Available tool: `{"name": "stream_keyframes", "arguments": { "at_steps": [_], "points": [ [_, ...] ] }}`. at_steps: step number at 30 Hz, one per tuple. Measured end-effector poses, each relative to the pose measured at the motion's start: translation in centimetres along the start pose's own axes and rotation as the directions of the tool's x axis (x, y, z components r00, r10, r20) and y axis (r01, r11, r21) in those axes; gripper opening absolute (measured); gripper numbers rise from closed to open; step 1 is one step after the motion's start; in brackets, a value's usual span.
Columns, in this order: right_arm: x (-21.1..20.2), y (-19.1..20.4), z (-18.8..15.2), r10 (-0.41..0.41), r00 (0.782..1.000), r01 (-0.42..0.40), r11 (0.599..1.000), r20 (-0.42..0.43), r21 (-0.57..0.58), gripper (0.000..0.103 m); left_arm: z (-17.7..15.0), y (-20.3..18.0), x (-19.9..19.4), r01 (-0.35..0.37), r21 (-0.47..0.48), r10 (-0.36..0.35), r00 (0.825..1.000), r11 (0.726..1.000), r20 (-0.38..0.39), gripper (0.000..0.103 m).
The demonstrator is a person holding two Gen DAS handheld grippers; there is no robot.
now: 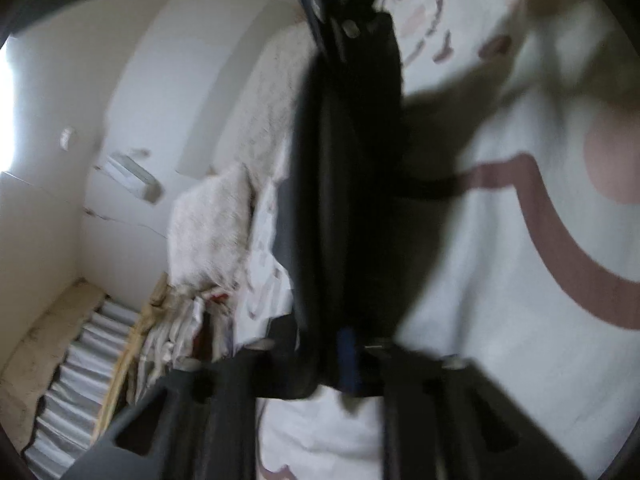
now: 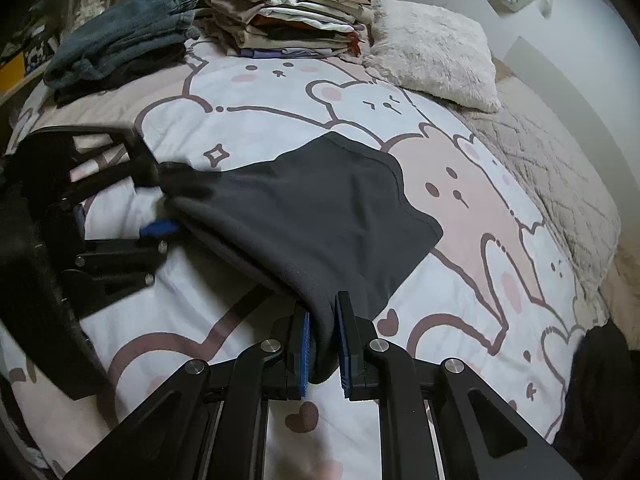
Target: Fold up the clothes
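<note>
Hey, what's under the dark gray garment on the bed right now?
The dark gray garment lies over the bear-print bedspread, whose cartoon pattern shows all around it. Whatever sits directly beneath the cloth is covered, so anything else there cannot be seen.

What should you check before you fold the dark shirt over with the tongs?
1. Right tongs pinching the dark shirt: ok, cloth sits between the blue pads.
2. Left tongs gripping the other edge: cannot tell, blurred.
3. Shirt stretched between both tongs: ok, lifted edge looks taut.
4. Far part of the shirt lying flat on the bear blanket: ok.
5. Room on the blanket ahead: ok; folded pile and pillow sit farther back.
</note>
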State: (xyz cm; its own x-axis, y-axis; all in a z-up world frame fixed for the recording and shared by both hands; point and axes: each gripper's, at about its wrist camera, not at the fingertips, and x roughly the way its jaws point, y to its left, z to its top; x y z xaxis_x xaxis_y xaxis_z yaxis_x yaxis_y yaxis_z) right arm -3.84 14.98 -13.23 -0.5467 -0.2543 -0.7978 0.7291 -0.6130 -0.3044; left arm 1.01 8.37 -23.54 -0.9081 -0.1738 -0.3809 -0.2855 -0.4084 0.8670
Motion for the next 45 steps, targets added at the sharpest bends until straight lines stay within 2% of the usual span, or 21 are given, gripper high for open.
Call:
{"name": "stream_keyframes", "arguments": {
  "at_steps": [3, 4, 5, 8, 11, 14, 16, 19, 22, 24, 28, 34, 37, 40, 42, 45],
  "points": [
    [-0.6, 0.6, 0.4, -0.031, 0.999, 0.031, 0.999, 0.015, -0.030, 0.013, 0.1, 2.3, -0.2, 0.052, -0.118, -0.053, 0.999, 0.992, -0.010, 0.008],
    [-1.0, 0.5, 1.0, -0.037, 0.999, 0.037, 0.999, 0.003, -0.017, 0.008, 0.1, 4.1, -0.6, 0.062, -0.192, -0.065, 0.998, 0.979, -0.006, 0.008],
    [-1.4, 0.4, 1.6, -0.042, 0.999, 0.042, 0.999, -0.009, -0.004, 0.008, 0.2, 5.8, -0.8, 0.074, -0.255, -0.078, 0.997, 0.964, -0.006, 0.008],
    [-4.8, 0.3, 4.4, -0.071, 0.996, 0.070, 0.997, 0.048, 0.025, 0.008, 0.2, 11.0, -1.3, 0.107, -0.433, -0.118, 0.993, 0.895, 0.001, 0.008],
    [-8.7, 0.3, 7.6, -0.102, 0.987, 0.097, 0.994, 0.121, 0.049, 0.008, -0.6, 17.1, -3.3, 0.132, -0.539, -0.137, 0.990, 0.832, 0.031, 0.008],
    [-13.6, 0.2, 11.5, -0.105, 0.971, 0.091, 0.993, 0.217, 0.073, 0.008, -2.6, 23.7, -6.8, 0.133, -0.604, -0.130, 0.990, 0.786, 0.048, 0.008],
    [-16.6, 1.1, 14.4, -0.106, 0.953, 0.097, 0.994, 0.283, 0.048, 0.008, -4.0, 28.0, -9.2, 0.132, -0.645, -0.125, 0.990, 0.752, 0.058, 0.008],
    [-19.9, 3.1, 18.7, -0.078, 0.928, 0.086, 0.996, 0.364, -0.004, 0.008, -7.0, 33.9, -12.7, 0.106, -0.697, -0.110, 0.993, 0.709, 0.038, 0.008],
    [-22.0, 5.5, 23.5, -0.038, 0.904, 0.067, 0.996, 0.425, -0.052, 0.007, -10.6, 38.7, -14.3, 0.059, -0.732, -0.093, 0.996, 0.679, -0.006, 0.008],
    [-22.6, 6.9, 26.7, -0.022, 0.891, 0.061, 0.995, 0.454, -0.072, 0.008, -12.8, 41.3, -14.4, 0.007, -0.742, -0.070, 0.996, 0.670, -0.054, 0.008],
    [-22.0, 9.6, 33.4, 0.021, 0.884, 0.028, 0.995, 0.466, -0.099, 0.007, -17.1, 45.3, -12.7, -0.070, -0.765, -0.053, 0.990, 0.640, -0.134, 0.008],
    [-18.0, 12.0, 41.6, 0.023, 0.890, 0.026, 0.994, 0.456, -0.103, 0.008, -22.7, 49.3, -5.8, -0.110, -0.801, -0.057, 0.983, 0.589, -0.177, 0.008],
    [-15.2, 12.3, 45.4, 0.001, 0.893, 0.044, 0.995, 0.449, -0.089, 0.008, -24.9, 51.3, -3.0, -0.115, -0.809, -0.042, 0.985, 0.577, -0.169, 0.008],
    [-13.4, 12.5, 47.7, -0.021, 0.890, 0.068, 0.994, 0.456, -0.086, 0.008, -26.3, 52.8, -1.4, -0.118, -0.786, -0.006, 0.988, 0.606, -0.153, 0.008],
    [-12.4, 13.2, 48.3, -0.026, 0.886, 0.083, 0.991, 0.464, -0.103, 0.008, -27.4, 51.5, -1.4, -0.123, -0.726, 0.031, 0.990, 0.677, -0.139, 0.008],
    [-10.6, 16.0, 46.2, -0.018, 0.876, 0.109, 0.981, 0.482, -0.161, 0.008, -29.9, 48.2, -2.0, -0.129, -0.630, 0.061, 0.990, 0.766, -0.129, 0.009]
  ]
}}
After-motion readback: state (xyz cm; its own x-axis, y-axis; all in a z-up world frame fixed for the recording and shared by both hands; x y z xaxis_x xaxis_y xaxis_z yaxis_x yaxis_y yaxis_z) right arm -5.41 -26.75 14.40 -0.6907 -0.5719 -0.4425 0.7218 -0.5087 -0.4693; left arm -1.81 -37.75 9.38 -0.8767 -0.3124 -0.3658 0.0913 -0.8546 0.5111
